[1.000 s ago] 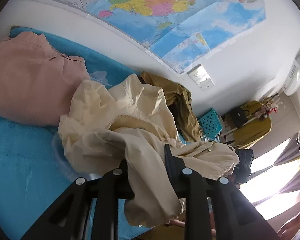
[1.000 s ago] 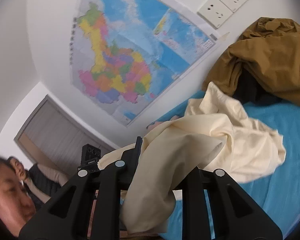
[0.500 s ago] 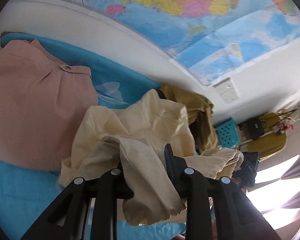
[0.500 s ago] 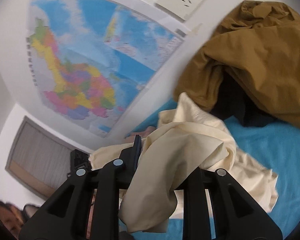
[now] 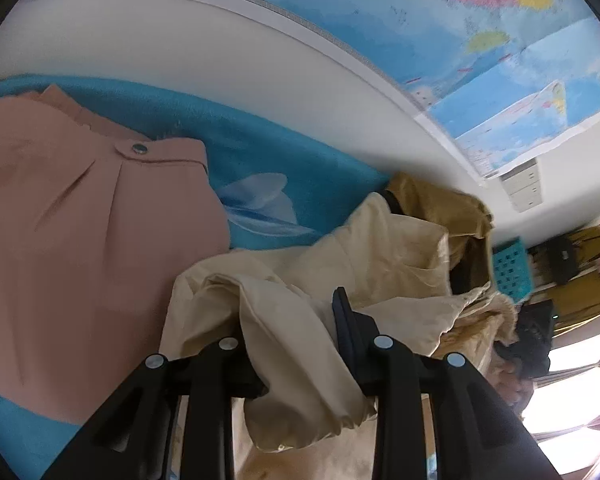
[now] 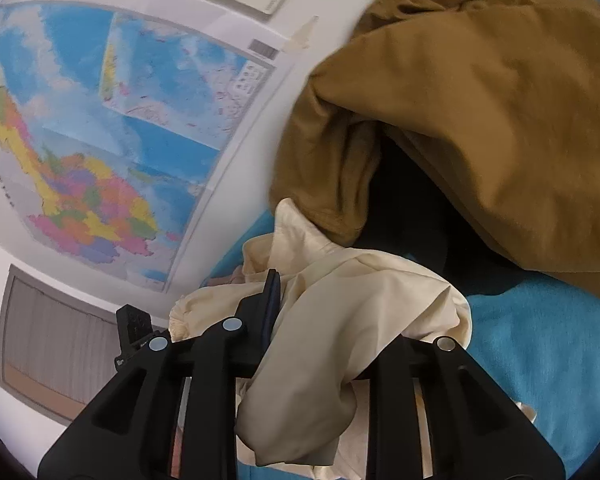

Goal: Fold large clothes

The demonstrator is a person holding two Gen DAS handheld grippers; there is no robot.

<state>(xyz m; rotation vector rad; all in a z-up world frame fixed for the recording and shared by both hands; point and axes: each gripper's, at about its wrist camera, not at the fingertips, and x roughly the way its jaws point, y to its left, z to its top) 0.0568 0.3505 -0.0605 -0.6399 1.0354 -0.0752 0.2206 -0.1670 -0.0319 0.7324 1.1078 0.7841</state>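
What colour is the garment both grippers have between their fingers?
Cream garment, best seen in the left wrist view.

Bare blue bedcover (image 5: pixel 268 148) lies between pink garment (image 5: pixel 80 240) and brown clothes heap (image 6: pixel 480 100).

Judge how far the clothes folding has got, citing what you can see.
Done: the pink garment lies flat on the blue cover. In hand: the cream garment, bunched, sits between both tongs, left and right, whose jaws are opening. Left: folding it, then the brown garment, heaped by the wall.
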